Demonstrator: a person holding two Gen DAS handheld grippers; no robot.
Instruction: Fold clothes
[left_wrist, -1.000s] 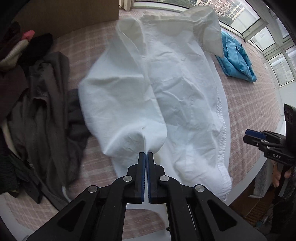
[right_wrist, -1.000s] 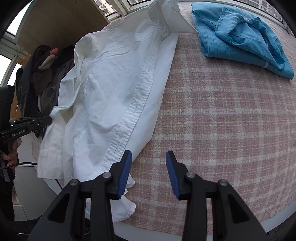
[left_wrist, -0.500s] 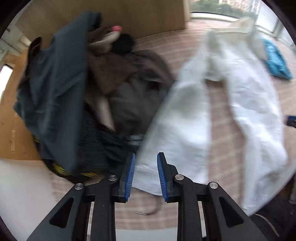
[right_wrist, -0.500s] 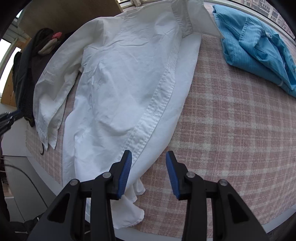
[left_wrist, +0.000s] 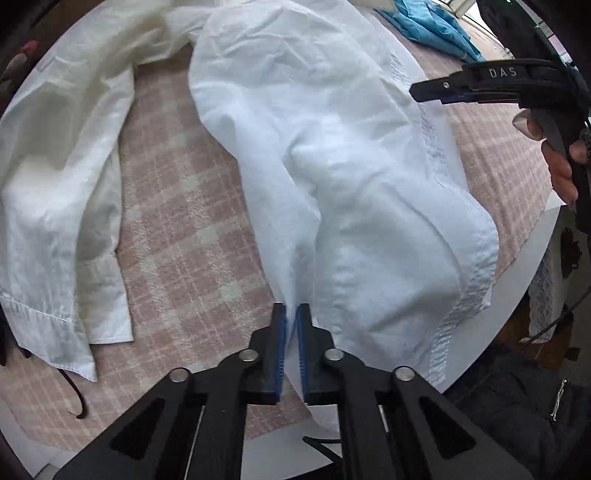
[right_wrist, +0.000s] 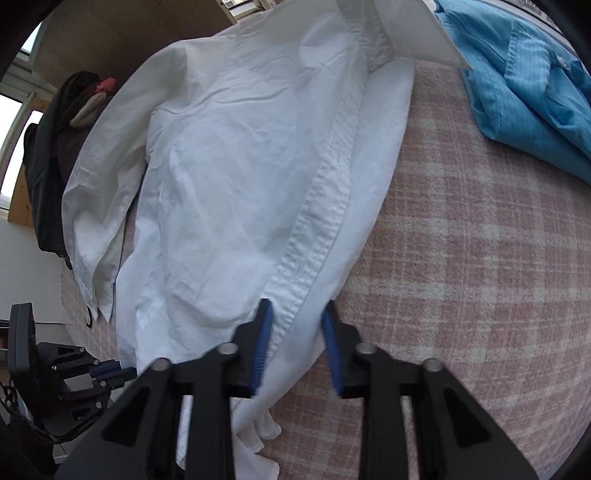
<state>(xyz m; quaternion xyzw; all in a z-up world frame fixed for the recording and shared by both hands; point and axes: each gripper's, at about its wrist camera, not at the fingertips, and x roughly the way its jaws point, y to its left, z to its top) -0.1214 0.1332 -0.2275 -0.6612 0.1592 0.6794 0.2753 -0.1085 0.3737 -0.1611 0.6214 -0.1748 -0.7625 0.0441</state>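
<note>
Lying spread across the pink plaid table cover (right_wrist: 480, 258), the white button-up shirt (right_wrist: 229, 177) fills most of both views, its collar (right_wrist: 391, 33) toward 12 o'clock in the right wrist view and its hem hanging over the table's near edge at 6 o'clock. One long sleeve (left_wrist: 62, 192) stretches out apart from the body, running from 11 o'clock down to 8 o'clock in the left wrist view, cuff flat on the cover. The button placket (right_wrist: 317, 210) runs diagonally from the collar down to the right gripper.

At the hem, the left gripper (left_wrist: 291, 328) has its blue-padded tongs drawn nearly together with a fold of the shirt's lower edge between them; a thin slot shows between the pads and cloth passes through it. The right gripper (right_wrist: 297, 325) has its tongs spread, straddling the bottom of the placket, the cloth lying between the fingers without being pinched.

Farther out, a blue garment (right_wrist: 528, 85) lies crumpled on the cover at 1 to 2 o'clock in the right wrist view, just beside the shirt's collar. A heap of dark clothes (right_wrist: 55, 147) sits at 9 to 10 o'clock past the sleeve. The right gripper also shows at 2 o'clock in the left wrist view, above the shirt's edge.
</note>
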